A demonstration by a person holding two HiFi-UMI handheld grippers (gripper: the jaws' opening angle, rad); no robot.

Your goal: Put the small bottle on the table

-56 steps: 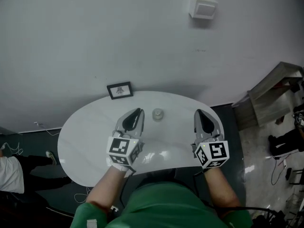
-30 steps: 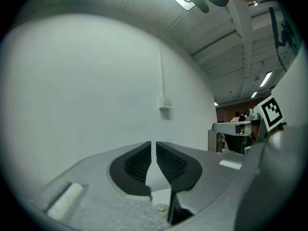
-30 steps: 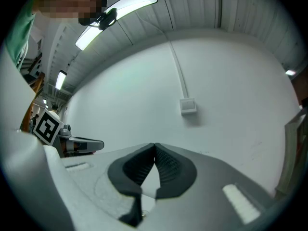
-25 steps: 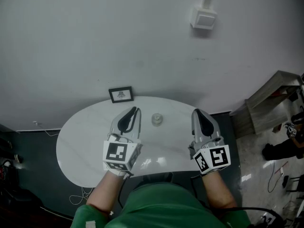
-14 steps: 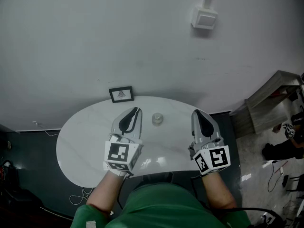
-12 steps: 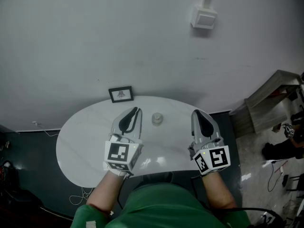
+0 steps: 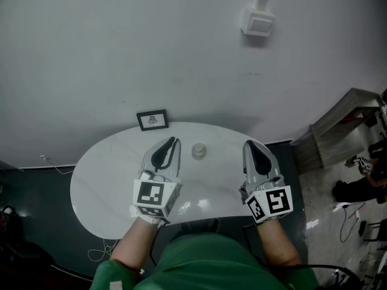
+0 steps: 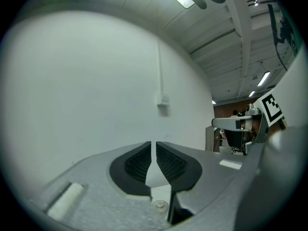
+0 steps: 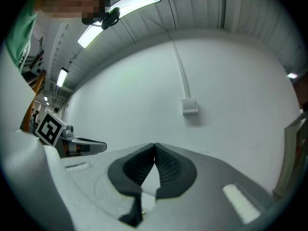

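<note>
1. Pale grey wall [image 7: 151,47] fills the upper part of the head view. Dark floor [image 7: 36,192] shows below it at the left.
2. White oval desk [image 7: 100,183] stands against the wall, its top glossy with a few reflections near the front edge.
3. Person in a green top [image 7: 205,261] stands at the desk's near edge, with both forearms reaching over it.
4. Wooden unit [image 7: 338,125] stands on the floor at the right, well apart from the desk.
5. Left claw [image 7: 174,140] lies level over the desk, pointing toward the wall. Its marker cube [image 7: 156,196] sits over the hand. In the left gripper view its two dark ribbed pads [image 8: 141,161] are pressed together with only a hairline slit between them, and nothing is pinched there.
6. Right claw [image 7: 248,144] lies level near the desk's right end, parallel to the left one, with its own marker cube [image 7: 270,202] at the wrist. In the right gripper view its pads [image 9: 168,165] meet at the tips and hold nothing.
7. Small framed picture [image 7: 152,119] stands at the back edge of the desk, against the wall and beyond the left claw.
8. White box [image 7: 258,22] is fixed high on the wall, with a conduit running up from it.
9. Small bottle [image 7: 198,151] stands upright on the desk between the two claws. It is just beside the left claw's tip, apart from both, and gripped by neither.
</note>
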